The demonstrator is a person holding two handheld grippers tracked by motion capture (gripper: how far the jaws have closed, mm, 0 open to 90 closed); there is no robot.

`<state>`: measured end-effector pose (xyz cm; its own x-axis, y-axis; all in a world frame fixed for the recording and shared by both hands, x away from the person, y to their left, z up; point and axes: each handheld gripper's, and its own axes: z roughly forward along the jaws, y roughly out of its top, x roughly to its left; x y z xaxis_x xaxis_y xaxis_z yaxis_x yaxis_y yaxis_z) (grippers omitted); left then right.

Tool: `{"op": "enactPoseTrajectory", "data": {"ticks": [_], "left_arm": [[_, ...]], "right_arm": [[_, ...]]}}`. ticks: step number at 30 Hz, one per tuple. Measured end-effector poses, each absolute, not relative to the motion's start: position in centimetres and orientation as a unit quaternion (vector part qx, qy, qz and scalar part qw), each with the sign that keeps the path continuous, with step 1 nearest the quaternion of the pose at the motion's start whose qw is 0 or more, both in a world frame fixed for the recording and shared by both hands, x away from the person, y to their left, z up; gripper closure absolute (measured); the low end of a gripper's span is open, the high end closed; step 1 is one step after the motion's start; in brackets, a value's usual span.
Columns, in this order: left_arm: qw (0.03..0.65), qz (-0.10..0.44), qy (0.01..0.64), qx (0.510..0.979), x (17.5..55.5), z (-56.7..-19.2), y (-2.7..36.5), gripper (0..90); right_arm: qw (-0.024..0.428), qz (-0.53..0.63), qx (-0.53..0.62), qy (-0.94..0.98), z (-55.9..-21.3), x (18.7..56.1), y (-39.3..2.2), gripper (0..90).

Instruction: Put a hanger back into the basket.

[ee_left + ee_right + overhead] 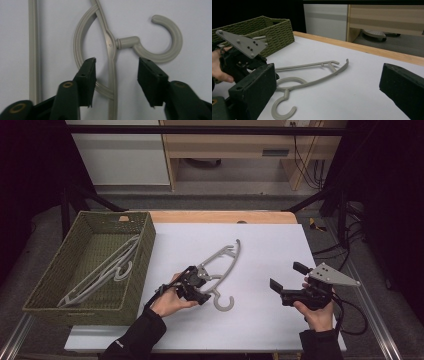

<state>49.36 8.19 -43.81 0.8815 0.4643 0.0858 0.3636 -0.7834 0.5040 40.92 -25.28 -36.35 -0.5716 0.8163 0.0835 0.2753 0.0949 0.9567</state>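
A grey plastic hanger (222,262) lies flat on the white table sheet (265,240), its hook toward me. My left gripper (204,287) is down at the hanger's neck beside the hook. In the left gripper view its two black jaws stand on either side of the hanger's shoulder bar (111,47), just below the hook (170,42), with a gap on each side, so the left gripper (117,61) is open. My right gripper (286,276) hovers open at the right, nothing in it. From the right gripper (328,72) the hanger (317,81) lies ahead on the sheet.
A green woven basket (142,250) stands at the left of the table with grey hangers (107,267) lying in it. The basket (277,30) rises behind the left hand. A wooden table edge (225,216) runs along the back. A cable (352,317) trails from the right gripper.
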Motion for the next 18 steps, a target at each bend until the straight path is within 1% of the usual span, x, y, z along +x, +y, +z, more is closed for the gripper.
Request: {"op": "enactPoseTrajectory", "data": {"ticks": [3,12,18], "left_arm": [[0.234,0.105,0.22,0.941,49.7,-44.2,8.0,56.2],[0.218,0.09,0.218,0.947,50.1,-45.3,7.5,68.8],[0.215,0.087,0.222,0.947,50.1,-45.3,7.4,72.3]], "right_arm": [[0.247,0.547,0.39,0.698,-36.4,40.9,-25.2,1.3],[0.248,0.548,0.389,0.698,-36.3,40.9,-25.3,1.3],[0.247,0.548,0.389,0.698,-36.4,40.9,-25.2,1.3]]}}
